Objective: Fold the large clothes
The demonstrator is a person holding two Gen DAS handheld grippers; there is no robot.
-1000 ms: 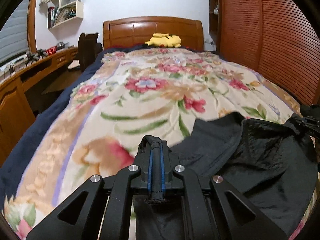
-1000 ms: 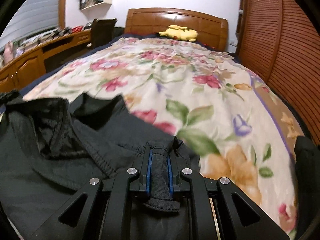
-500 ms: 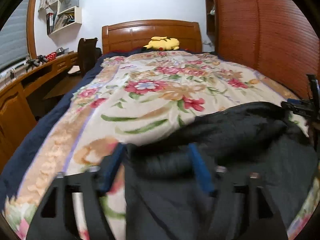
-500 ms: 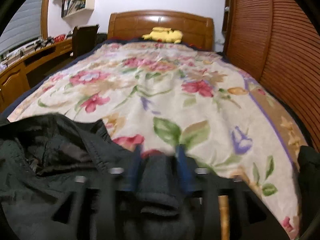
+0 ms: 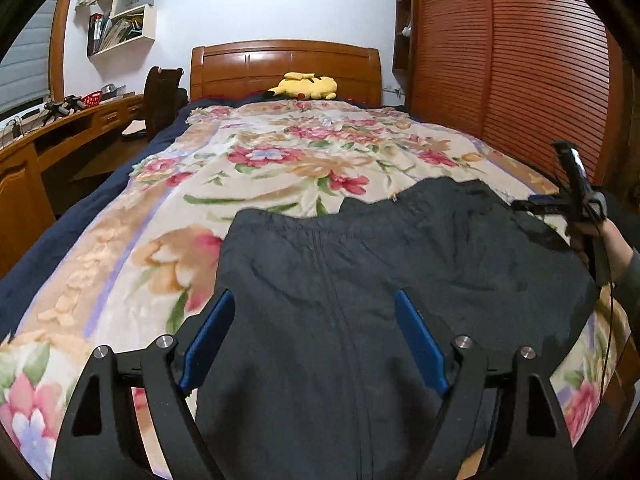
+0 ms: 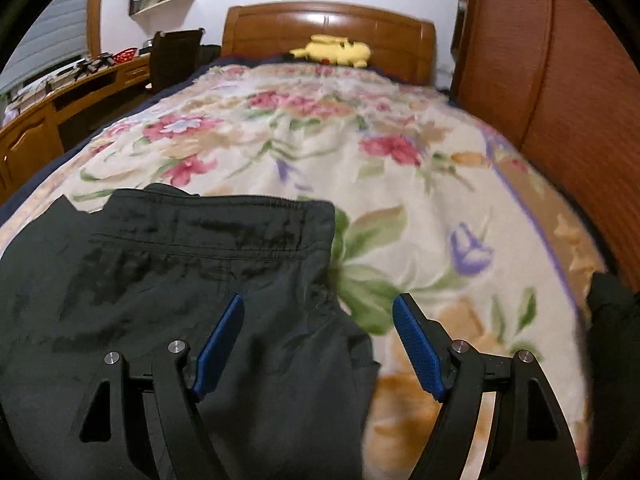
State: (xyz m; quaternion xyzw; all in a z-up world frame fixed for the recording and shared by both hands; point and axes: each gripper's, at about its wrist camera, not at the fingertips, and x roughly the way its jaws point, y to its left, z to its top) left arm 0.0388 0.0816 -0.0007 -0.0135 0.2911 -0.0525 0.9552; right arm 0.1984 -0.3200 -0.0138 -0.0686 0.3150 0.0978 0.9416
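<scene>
- Dark jacket (image 5: 400, 280) lies spread on the floral blanket (image 5: 280, 168) at the near end of the bed (image 5: 280, 64), zip running down its middle; far hem edge roughly straight, with some creases.
- Left claw (image 5: 316, 336): jaws have just swung apart, blue pads standing wide either side of the zip; fabric lies below and between them but nothing is pinched.
- Right claw (image 6: 320, 340): jaws have just been opening and stand apart; the jacket's right edge sits under the left pad, bare blanket under the right one. No cloth gripped. The same claw shows from the side in the left view (image 5: 576, 196), with the person's hand (image 5: 600, 236) behind it.
- Judgement: a fold has just been laid down and released; the next grasp is not yet chosen.
- Risk: the fabric looks thin and slippery. A pinch from above could catch only the top layer, and the fold underneath would peel open when lifted.
- Risk: the blanket is plush and soft; a pad pushed in deep could nip blanket with jacket and drag the bedding along.
- Risk: the right edge lies unevenly, bulging near the claw. Grasping there off-corner would probably skew the next fold.
- Risk: the two claws are set well apart; unequal lifting would likely wrinkle the middle along the zip.
- Yellow plush toy (image 5: 306, 86) by the headboard is well clear, no hazard.
</scene>
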